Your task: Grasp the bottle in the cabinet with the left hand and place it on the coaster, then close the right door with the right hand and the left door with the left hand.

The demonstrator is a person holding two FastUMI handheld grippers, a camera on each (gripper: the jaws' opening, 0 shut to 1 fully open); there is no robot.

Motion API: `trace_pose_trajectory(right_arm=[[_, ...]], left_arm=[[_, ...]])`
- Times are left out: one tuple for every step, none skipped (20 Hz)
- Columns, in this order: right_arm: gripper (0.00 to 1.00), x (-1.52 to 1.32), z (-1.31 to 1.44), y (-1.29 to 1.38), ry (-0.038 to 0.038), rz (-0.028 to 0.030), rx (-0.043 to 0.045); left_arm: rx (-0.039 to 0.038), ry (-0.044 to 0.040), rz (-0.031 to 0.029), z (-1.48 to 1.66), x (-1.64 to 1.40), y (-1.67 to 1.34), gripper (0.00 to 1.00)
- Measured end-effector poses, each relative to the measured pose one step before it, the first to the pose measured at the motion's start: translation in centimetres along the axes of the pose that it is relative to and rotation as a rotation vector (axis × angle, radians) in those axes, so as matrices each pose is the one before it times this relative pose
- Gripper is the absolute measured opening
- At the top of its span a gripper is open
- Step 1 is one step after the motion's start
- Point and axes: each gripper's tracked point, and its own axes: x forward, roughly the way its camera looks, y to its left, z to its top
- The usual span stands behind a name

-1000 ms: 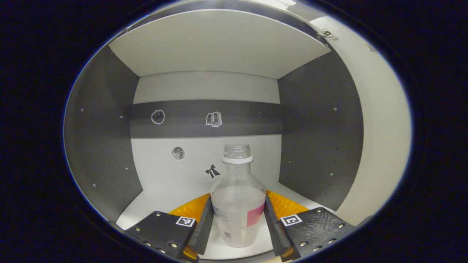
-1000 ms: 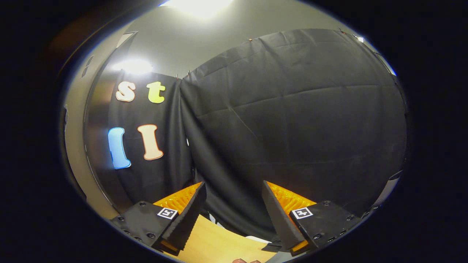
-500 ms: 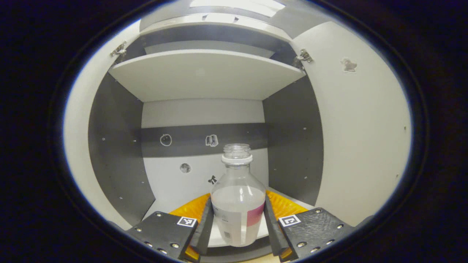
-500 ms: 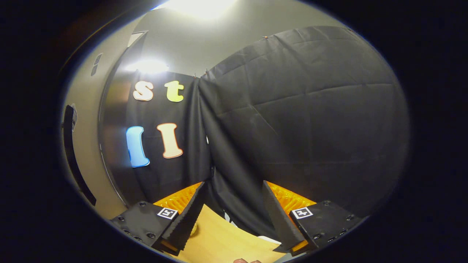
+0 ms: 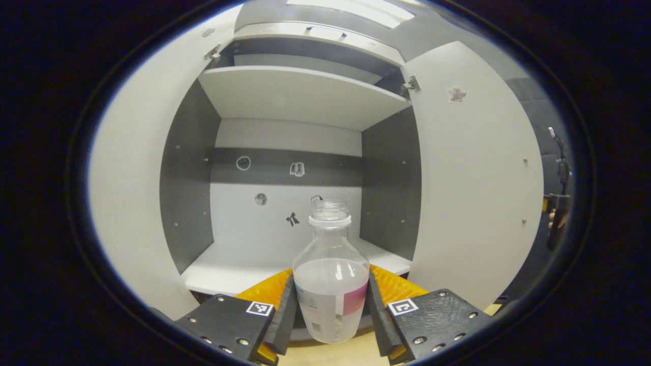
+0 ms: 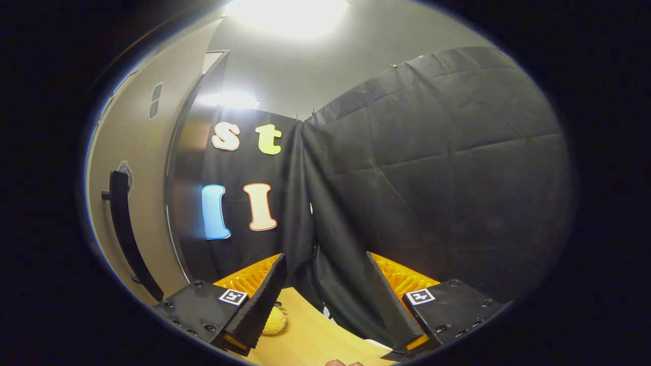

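Gripping the bottle [image 5: 331, 284] before the open cabinet [image 5: 285, 96], left gripper [image 5: 330, 317] jaws contrast with the right gripper [image 6: 323, 300] jaws, wide apart.

A small yellow object [image 6: 273, 319] lies on the light wooden table [image 6: 315, 340].

the bottle [image 5: 331, 284] is clear, uncapped, with a white collar ring under its open threaded mouth, a narrow neck and rounded shoulders. cloudy whitish liquid fills its lower part, and a white label with a pink patch wraps the body. it stands upright in front of the open cabinet [image 5: 285, 91], out past the lower shelf's front edge. the left door [image 5: 127, 193] and right door [image 5: 473, 183], both pale and plain, are swung wide open to either side.
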Motion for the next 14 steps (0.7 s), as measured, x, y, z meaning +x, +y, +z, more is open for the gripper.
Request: trace_pose_trajectory(right_arm=[[0.96,-0.307,0.017,0.309,0.00656,0.00992,0.00092],[0.97,-0.456,-0.012,0.188,0.0058,0.00937,-0.002],[0.97,-0.367,0.041,0.096,0.00572,0.00674,-0.00747],[0.96,-0.294,-0.025,-0.04,0.0031,0.00017,-0.00849],[0.96,-0.498,0.208,-0.25,-0.00135,-0.00699,-0.00988],[0.96,-0.274,0.106,-0.15,0.0005,-0.00426,-0.00594],[0.97,-0.304,0.039,-0.071,0.00526,-0.00304,-0.00443],[0.96,-0.065,0.072,-0.083,0.00275,-0.00413,-0.00238],[0.97,-0.241,0.153,-0.11,0.00163,-0.00462,0.00074],[0.95,-0.198,0.106,-0.065,0.00167,-0.00106,0.00237],[0.95,-0.263,0.117,-0.083,0.00184,-0.00245,0.00127],[0.96,-0.198,0.009,-0.113,0.00248,-0.00385,0.00021],[0.96,-0.29,0.109,-0.096,0.00159,-0.00275,-0.0001],[0.96,-0.043,-0.034,-0.022,0.00369,-0.00195,0.00015]], left_arm=[[-0.01835,0.01641,0.00403,-1.737,-0.635,0.131,0.74],[-0.02069,0.0134,0.00302,-1.678,-0.539,0.15,0.74],[-0.02095,0.0152,0.00698,-1.593,-0.385,0.238,0.66],[-0.01572,0.01863,0.00722,-1.658,-0.509,0.244,0.66],[-0.01005,0.01882,0.00914,-1.761,-0.444,0.206,0.66],[-0.00608,0.02218,0.00881,-1.546,-0.247,0.29,0.66],[-0.00433,0.02307,0.00615,-1.867,-0.16,0.219,0.66],[-0.00187,0.01928,0.00327,-1.579,0.075,0.222,0.67],[-0.00025,0.01884,-0.00048,-1.562,-0.17,0.119,0.67],[-0.00377,0.01931,-0.0001,-1.394,-0.243,-0.011,0.67],[-0.00481,0.01535,-0.0006,-1.306,-0.234,-0.138,0.67],[-0.00341,0.00975,-0.00226,-0.977,-0.139,-0.159,0.67],[0.00007,0.00727,-0.00071,-1.056,-0.256,-0.242,0.67],[-0.00286,0.01094,0.00016,-1.023,-0.068,-0.08,0.67]])
